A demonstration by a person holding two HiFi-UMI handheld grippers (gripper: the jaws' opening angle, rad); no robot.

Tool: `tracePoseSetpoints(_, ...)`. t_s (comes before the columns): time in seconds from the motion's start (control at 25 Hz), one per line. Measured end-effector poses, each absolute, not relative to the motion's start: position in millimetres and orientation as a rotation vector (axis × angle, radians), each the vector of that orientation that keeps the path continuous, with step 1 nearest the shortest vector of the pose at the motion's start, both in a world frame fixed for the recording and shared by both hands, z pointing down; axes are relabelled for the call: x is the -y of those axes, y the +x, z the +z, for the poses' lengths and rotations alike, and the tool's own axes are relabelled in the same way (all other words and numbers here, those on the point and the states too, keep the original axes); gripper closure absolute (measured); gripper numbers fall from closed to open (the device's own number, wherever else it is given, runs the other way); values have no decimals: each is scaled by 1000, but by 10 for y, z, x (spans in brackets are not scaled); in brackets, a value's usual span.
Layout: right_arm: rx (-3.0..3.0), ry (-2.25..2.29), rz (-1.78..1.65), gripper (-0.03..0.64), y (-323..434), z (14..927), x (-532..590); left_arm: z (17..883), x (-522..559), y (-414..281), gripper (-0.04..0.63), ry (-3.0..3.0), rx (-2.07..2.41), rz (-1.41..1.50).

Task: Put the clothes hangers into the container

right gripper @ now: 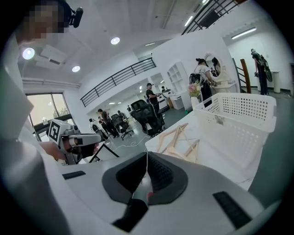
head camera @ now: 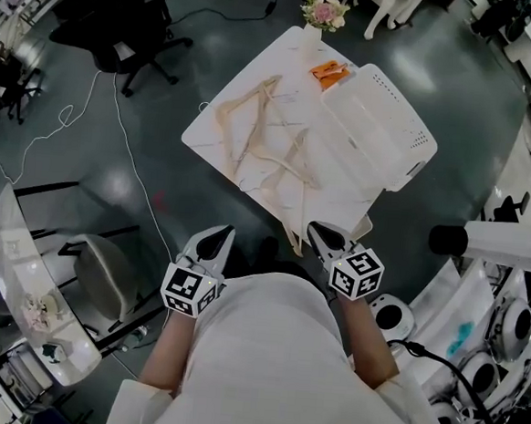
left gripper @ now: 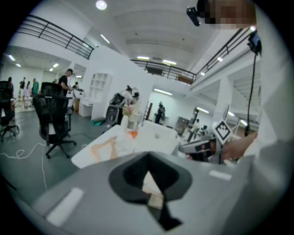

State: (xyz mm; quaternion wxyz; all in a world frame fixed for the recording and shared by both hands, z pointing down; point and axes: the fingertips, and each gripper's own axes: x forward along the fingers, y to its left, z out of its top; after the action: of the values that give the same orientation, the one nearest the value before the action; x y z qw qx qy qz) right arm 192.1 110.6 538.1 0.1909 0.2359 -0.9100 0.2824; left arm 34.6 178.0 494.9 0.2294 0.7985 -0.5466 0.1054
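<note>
Several pale wooden clothes hangers (head camera: 255,114) lie spread on the white table (head camera: 207,136); one (head camera: 297,177) reaches over its near edge. The white perforated container (head camera: 382,124) sits on the table's right side, empty as far as I see. My left gripper (head camera: 216,241) and right gripper (head camera: 323,234) hover short of the near edge, close to my body, both shut with nothing in them. The left gripper view shows its closed jaws (left gripper: 148,158) facing the hangers (left gripper: 103,147). Ahead of the closed right jaws (right gripper: 147,156), the right gripper view shows the hangers (right gripper: 177,140) and container (right gripper: 239,119).
A flower vase (head camera: 322,14) and an orange item (head camera: 330,72) sit at the table's far end. A black office chair (head camera: 125,22) stands far left, a cable runs across the floor, and equipment (head camera: 493,343) crowds the right. People stand in the distance.
</note>
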Motion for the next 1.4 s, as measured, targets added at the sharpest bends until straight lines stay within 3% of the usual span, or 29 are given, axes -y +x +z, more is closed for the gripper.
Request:
tracePoseSetpoints(0.64,2379,642,885,607,1406,6244,-985,5201,-1351,-84,594,2221,1374,333)
tracePoseSetpoints(1.4,2100,584,772,521,1275,7466,-944,5443,-1227,-307,594,2188,1289,370)
